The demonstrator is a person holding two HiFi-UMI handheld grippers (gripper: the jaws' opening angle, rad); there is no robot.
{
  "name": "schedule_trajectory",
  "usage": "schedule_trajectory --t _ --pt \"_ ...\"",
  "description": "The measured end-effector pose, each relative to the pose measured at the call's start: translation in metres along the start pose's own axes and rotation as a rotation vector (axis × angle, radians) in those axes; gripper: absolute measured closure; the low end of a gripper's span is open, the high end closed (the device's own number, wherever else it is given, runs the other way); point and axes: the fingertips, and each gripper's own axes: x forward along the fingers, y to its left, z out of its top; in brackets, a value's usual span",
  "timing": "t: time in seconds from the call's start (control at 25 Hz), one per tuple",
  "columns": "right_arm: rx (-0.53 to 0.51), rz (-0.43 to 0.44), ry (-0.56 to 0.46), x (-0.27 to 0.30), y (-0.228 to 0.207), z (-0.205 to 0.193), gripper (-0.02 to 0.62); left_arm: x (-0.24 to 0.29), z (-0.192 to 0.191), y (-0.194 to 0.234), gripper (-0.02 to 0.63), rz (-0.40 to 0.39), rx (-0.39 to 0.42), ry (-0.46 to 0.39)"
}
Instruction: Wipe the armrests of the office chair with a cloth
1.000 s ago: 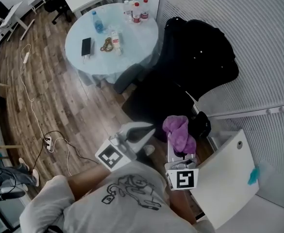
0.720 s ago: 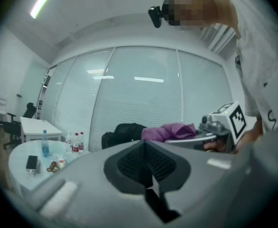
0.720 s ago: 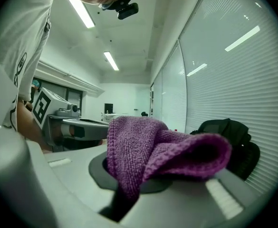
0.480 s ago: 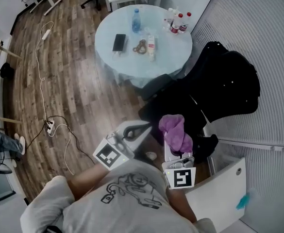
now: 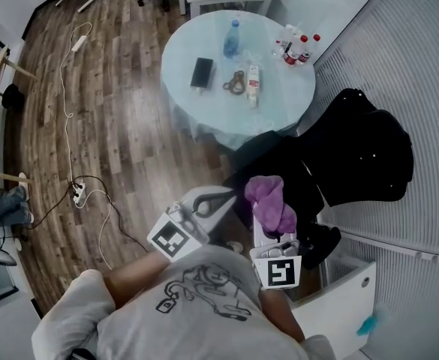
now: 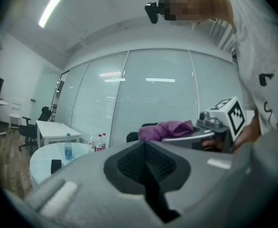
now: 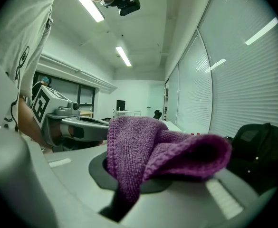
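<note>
The right gripper [image 5: 270, 227] has its fingers clamped on the purple cloth [image 5: 269, 201], which bunches over the tips. The left gripper [image 5: 217, 199] has its fingers together with nothing between them.

In the head view, the black office chair [image 5: 354, 156] lies at 1 o'clock from the right fingers, near but not touching. The right gripper is the nearer of the two. A dark pad [image 5: 258, 139] at 12 o'clock, by the rim of the round worktop [image 5: 204, 103], is probably one armrest. Its long axis appears to run from 8 to 2 o'clock. The other armrest cannot be separated from the black seat.

Legible writing: none. The labels on the bottles [image 5: 298, 49] are too small to read, and the marker cubes carry only square patterns.
</note>
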Motion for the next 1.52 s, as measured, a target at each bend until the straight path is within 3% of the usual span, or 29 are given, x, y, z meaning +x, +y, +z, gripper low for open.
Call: schedule_trajectory --t 0.48,1.04,1.52 --pt "-0.023 0.010 0.029 0.068 0.000 -0.005 0.561 0.008 -0.011 0.067 0.604 -0.023 0.004 0.017" --pt "0.000 0.043 0.065 0.085 -0.012 -0.026 0.561 0.022 -0.030 0.079 0.604 -0.005 -0.004 0.045" --pt "0.017 0.056 0.158 0.101 -0.036 -0.080 0.561 0.048 -0.073 0.098 0.604 0.003 -0.042 0.103"
